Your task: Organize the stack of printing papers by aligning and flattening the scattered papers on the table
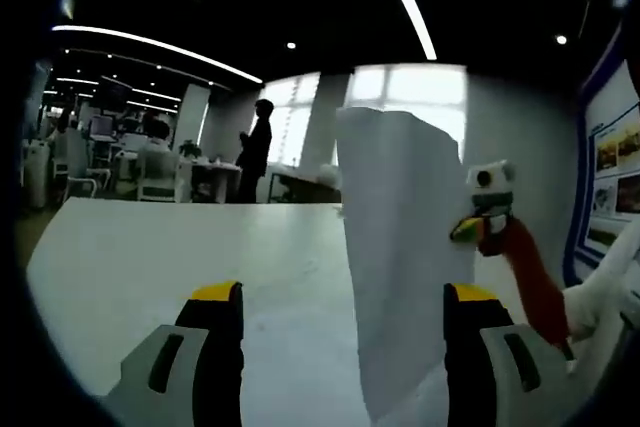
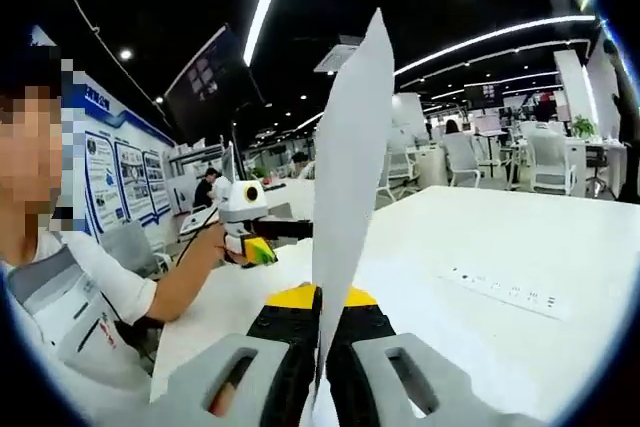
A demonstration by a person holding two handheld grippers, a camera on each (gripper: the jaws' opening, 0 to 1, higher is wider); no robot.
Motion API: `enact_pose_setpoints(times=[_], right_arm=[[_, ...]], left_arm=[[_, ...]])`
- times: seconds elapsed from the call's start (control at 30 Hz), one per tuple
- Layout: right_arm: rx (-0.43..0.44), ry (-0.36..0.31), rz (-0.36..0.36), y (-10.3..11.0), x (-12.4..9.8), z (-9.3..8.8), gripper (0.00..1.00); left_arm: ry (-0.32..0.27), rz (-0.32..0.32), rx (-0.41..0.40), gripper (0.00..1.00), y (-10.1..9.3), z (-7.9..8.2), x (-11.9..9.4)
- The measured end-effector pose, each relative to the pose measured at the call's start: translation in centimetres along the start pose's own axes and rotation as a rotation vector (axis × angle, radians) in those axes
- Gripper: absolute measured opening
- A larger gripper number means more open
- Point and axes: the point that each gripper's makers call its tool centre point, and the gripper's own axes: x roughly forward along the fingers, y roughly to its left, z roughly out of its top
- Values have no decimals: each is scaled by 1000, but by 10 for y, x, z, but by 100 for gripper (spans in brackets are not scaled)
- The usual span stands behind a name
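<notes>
I hold a sheaf of white printing paper upright above a white table. In the right gripper view, my right claw rises from six o'clock with its yellow-tipped jaws pressed together on the sheaf's lower edge, and the paper stands straight up toward twelve o'clock. I judge it is held on edge so the sheets can settle level against each other before being laid flat.

In the left gripper view, my left claw has its jaws spread wide apart, gripping nothing. The paper stands between them, nearer the jaw at four o'clock, seen broad-side. The other claw holds its edge at three o'clock. The open jaws seem placed to steady or tap the sheaf, though they are not touching it that I can tell.

A person sits at nine o'clock in the right gripper view. I cannot tell whether more paper lies on the table.
</notes>
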Motion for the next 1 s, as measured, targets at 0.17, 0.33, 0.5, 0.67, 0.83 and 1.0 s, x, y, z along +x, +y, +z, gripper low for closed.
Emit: enact_pose_setpoints(times=[0.17, 0.33, 0.5, 0.67, 0.83, 1.0], right_arm=[[-43, 4, -88, -3, 5, 5, 0], [-91, 5, -152, -6, 5, 11, 0], [-104, -8, -139, -2, 5, 16, 0], [-88, -24, -97, 4, 6, 18, 0], [-82, -32, -43, 16, 10, 19, 0], [-81, -29, 8, 27, 15, 19, 0]], left_arm=[[-1, 90, 61, 85, 16, 2, 2], [-1, 143, 133, 87, 20, 4, 5], [-14, 125, 106, 88, 18, 4, 6], [-23, 83, 68, 89, 16, 2, 10], [-34, 55, 48, 89, 11, 3, 13], [-43, 45, 53, 89, 7, 5, 13]])
